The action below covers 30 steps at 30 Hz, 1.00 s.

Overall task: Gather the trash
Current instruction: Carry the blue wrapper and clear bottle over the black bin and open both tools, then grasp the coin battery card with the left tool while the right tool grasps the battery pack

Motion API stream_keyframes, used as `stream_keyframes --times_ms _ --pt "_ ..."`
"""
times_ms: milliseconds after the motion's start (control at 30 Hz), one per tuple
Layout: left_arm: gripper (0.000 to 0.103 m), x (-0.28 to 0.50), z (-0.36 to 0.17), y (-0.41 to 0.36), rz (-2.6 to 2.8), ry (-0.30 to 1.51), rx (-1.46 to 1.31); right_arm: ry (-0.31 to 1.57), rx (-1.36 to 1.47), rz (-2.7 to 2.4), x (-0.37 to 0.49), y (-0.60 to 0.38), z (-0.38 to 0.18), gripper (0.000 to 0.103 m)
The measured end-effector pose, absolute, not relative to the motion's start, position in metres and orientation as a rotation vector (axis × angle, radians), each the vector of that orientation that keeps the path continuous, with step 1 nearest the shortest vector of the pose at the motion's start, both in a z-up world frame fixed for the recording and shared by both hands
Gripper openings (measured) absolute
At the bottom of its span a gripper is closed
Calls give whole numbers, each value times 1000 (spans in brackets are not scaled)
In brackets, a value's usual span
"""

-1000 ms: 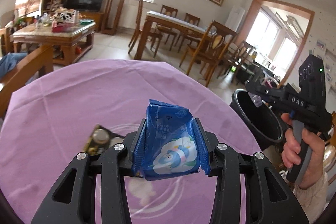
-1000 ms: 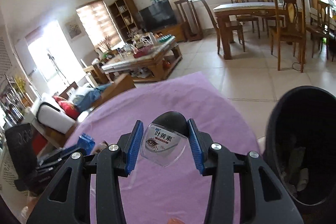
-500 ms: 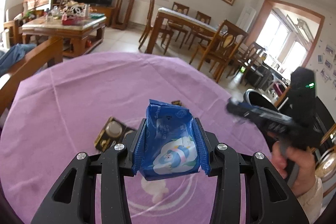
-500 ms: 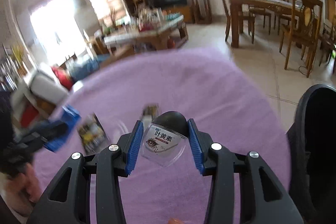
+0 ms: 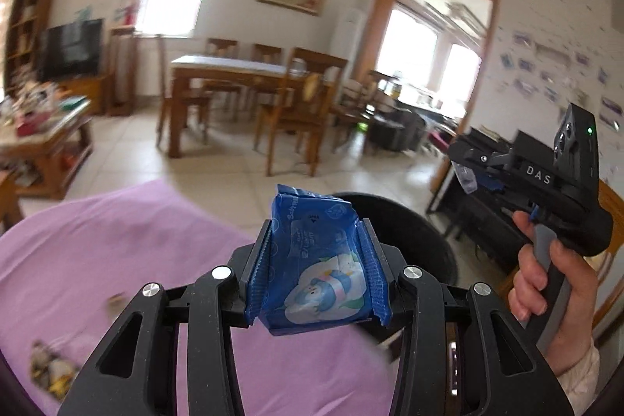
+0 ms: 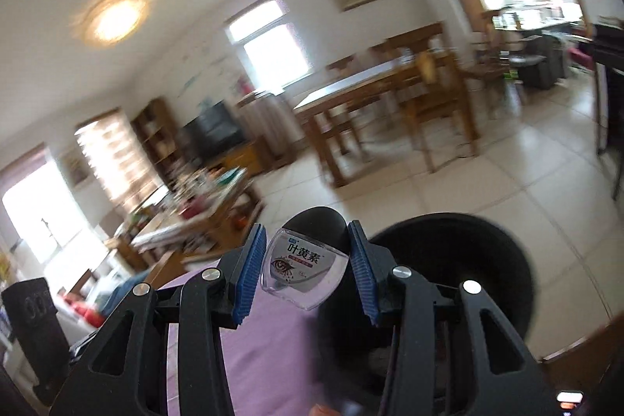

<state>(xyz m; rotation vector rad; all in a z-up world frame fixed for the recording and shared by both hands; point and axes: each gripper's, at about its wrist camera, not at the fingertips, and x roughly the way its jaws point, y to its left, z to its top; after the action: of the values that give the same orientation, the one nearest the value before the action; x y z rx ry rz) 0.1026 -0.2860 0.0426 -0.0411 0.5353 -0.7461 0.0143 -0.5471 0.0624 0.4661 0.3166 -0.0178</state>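
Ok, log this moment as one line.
left gripper: shut on blue wrapper | right gripper: shut on eye-drop bottle | black bin: ahead

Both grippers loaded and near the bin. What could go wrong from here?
1. The small eye-drop bottle sits between the right gripper pads with the black bin off to one side; an early release may drop it on the purple cloth.
2. The blue wipes pack in the left gripper is soft and may snag on the pads.
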Motion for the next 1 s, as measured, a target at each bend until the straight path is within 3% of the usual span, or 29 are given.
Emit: stream_keyframes --times_ms 400,733,833,867,900,1000 --pt "43 123 15 -422 -824 554 63 342 613 -72 17 -609 24 43" --pt "44 159 -3 -461 -813 602 100 388 659 -83 17 -622 8 43" --pt "60 156 -7 -465 -810 601 125 391 667 -85 17 -620 7 45" --pt "74 156 -7 -467 -807 593 135 394 668 -82 17 -620 7 45" --pt "82 154 -6 -467 -804 581 142 396 667 -82 17 -619 7 45" --pt "84 150 -5 -463 -798 555 164 398 669 -82 17 -619 7 46"
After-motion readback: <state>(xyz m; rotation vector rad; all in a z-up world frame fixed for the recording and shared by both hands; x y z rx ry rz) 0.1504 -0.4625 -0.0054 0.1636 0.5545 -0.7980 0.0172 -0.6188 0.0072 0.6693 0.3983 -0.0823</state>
